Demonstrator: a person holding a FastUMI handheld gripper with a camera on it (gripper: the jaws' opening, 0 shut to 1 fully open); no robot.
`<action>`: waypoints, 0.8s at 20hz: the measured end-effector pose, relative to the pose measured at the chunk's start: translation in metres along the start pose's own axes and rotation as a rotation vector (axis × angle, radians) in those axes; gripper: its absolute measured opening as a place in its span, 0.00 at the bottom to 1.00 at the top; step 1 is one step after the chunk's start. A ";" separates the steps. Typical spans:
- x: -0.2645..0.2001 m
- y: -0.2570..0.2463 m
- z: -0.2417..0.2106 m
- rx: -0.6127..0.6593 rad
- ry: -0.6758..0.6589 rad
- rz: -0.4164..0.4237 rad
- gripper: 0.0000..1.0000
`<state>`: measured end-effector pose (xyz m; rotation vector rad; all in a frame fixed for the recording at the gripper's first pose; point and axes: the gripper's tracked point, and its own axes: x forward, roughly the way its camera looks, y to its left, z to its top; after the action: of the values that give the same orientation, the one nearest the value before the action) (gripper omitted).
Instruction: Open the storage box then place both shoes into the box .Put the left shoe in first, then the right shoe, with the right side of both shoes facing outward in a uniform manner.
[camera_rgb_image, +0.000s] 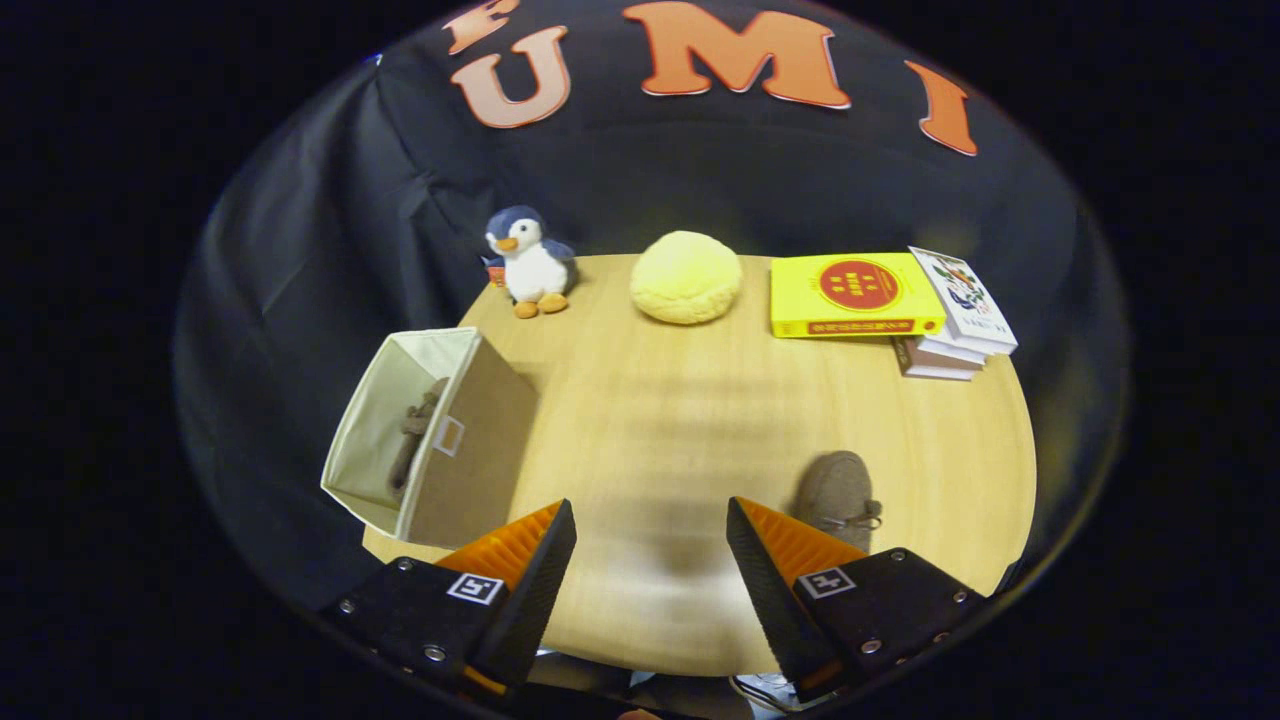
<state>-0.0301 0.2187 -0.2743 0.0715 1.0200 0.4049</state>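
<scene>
The gripper (650, 525) hangs over the near part of a round wooden table (680, 420), its two fingers spread wide apart with nothing between them but bare tabletop. They grasp nothing. Off to the left of the fingers, at the table's edge, sits the box (430, 440), a pale fabric cube with its top open and a small tab on the side that faces the table's middle. Inside it, against the inner wall, a brown shoe (415, 440) stands on end; how it faces I cannot tell from here. The second shoe (838, 490), also brown with laces, lies on the table just beyond the right finger, partly hidden behind it, toe pointing away from the gripper. It is well apart from the box, with the whole open middle of the table between them. Along the far side stands a plush penguin (530, 262), upright, near the box's far corner. Beside it, further right, rests a round yellow cushion (686, 277). Right of that is a stack of books (900, 300), a yellow one lying beside and partly over the others, a white one on top. Dark cloth hangs behind the table.
</scene>
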 end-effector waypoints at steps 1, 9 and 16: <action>-0.001 -0.021 -0.008 0.007 0.007 -0.017 0.92; 0.020 -0.156 -0.075 0.070 0.098 -0.183 0.92; 0.062 -0.191 -0.120 0.025 0.183 -0.157 0.91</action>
<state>-0.0463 0.0489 -0.4354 -0.0237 1.2028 0.2582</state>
